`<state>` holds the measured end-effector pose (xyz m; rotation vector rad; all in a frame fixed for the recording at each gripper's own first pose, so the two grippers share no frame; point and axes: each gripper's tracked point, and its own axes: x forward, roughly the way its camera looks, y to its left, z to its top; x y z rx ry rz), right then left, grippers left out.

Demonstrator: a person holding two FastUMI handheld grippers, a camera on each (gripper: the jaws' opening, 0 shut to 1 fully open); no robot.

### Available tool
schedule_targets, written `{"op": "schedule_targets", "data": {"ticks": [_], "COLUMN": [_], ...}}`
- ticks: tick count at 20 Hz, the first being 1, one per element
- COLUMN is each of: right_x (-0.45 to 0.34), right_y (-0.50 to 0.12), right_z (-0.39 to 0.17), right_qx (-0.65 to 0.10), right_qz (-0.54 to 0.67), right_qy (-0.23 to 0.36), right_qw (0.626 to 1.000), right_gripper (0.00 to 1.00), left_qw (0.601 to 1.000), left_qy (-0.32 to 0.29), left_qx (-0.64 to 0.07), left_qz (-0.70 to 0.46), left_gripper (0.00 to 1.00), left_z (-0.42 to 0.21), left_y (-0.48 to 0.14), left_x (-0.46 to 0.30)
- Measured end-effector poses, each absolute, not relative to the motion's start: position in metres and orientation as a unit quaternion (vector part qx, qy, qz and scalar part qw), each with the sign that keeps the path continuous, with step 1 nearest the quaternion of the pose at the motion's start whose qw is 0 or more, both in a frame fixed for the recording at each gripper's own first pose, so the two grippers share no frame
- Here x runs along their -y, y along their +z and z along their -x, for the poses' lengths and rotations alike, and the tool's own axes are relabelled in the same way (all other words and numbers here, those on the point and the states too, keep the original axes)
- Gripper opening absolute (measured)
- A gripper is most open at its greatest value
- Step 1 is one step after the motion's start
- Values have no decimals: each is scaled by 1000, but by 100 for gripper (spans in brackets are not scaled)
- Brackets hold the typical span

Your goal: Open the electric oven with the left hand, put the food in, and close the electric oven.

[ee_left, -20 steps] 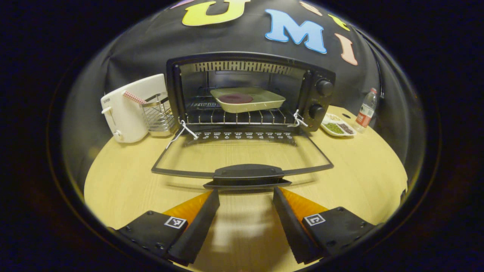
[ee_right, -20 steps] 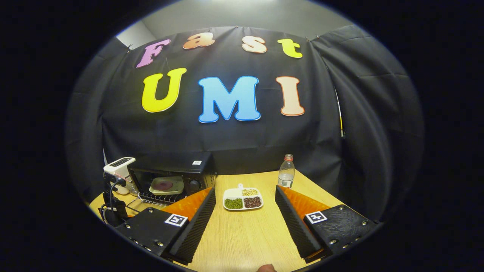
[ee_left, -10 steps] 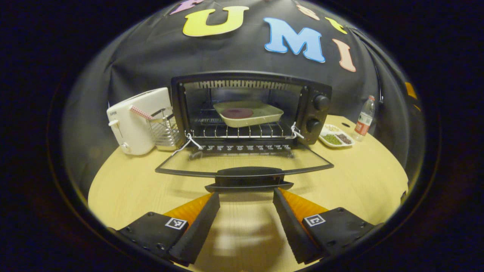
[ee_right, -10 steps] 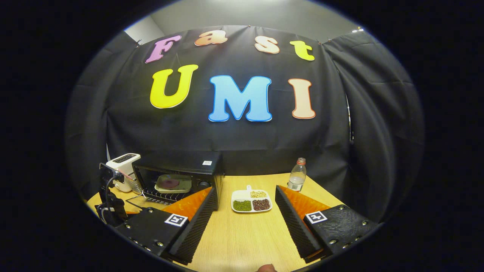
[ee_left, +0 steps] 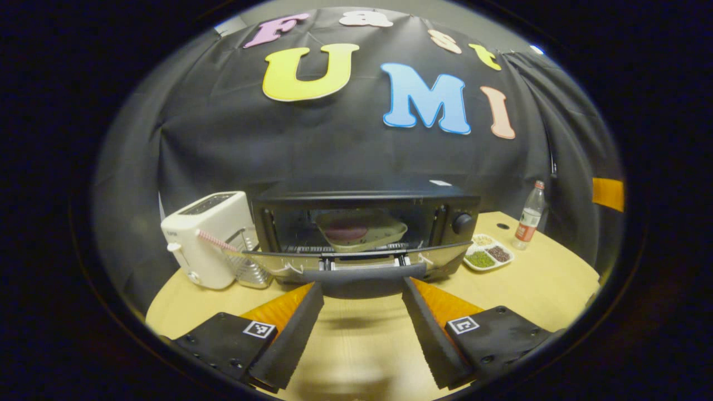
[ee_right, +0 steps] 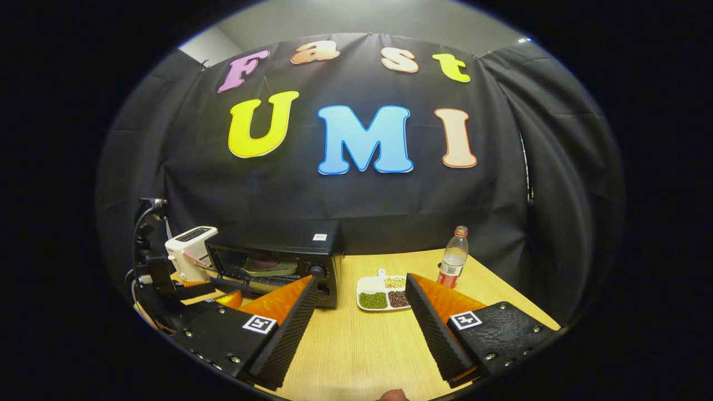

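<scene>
with the food dish (ee_left: 361, 229) already lying on the rack inside the electric oven (ee_left: 365, 223), what remains, by the look of it, is to close the door (ee_left: 356, 260), which stands partly raised with its handle (ee_left: 363, 273) toward the near side. the left gripper (ee_left: 362, 295) sits just below and near of that handle, its fingers spread wide and holding nothing; whether a fingertip touches the handle's underside cannot be told. to do this step well, the gripper would best push up and away at the middle of the handle, following the door's arc about its bottom hinge, and ease off as the door meets the frame so the oven does not slide toward the far wall. the toaster (ee_left: 209, 236) stands just left of the oven, the bean tray (ee_left: 487, 257) just right. the right gripper (ee_right: 361, 306) hangs wide and empty over the table (ee_right: 356, 351), well to the right, and should keep clear.
</scene>
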<state>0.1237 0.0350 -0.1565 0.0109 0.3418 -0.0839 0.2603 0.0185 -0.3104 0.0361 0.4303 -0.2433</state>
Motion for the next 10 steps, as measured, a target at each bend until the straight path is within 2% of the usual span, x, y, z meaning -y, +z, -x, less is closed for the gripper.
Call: {"op": "schedule_targets", "data": {"ticks": [5,6,8,10], "right_x": [-20,-16,-10,0], "right_y": [-140,-135,-123,-108], "right_z": [-117,-115,-109,-98], "right_qx": [-149,-143,-131,-118], "right_qz": [-13,-17,-27,-36], "right_qy": [-47,-46,-42,-38], "right_qw": [988,989,990,992], "right_gripper": [98,98,98,98], "left_qw": [980,982,987,989], "left_qy": [-119,-120,-121,-117], "left_qx": [-160,-143,-110,-85], "left_qz": [-9,-6,0,1], "left_gripper": [97,94,100,96], "left_z": [-270,-265,-247,-225], "left_y": [-254,-236,-196,-162], "left_x": [-10,-7,0,8]}}
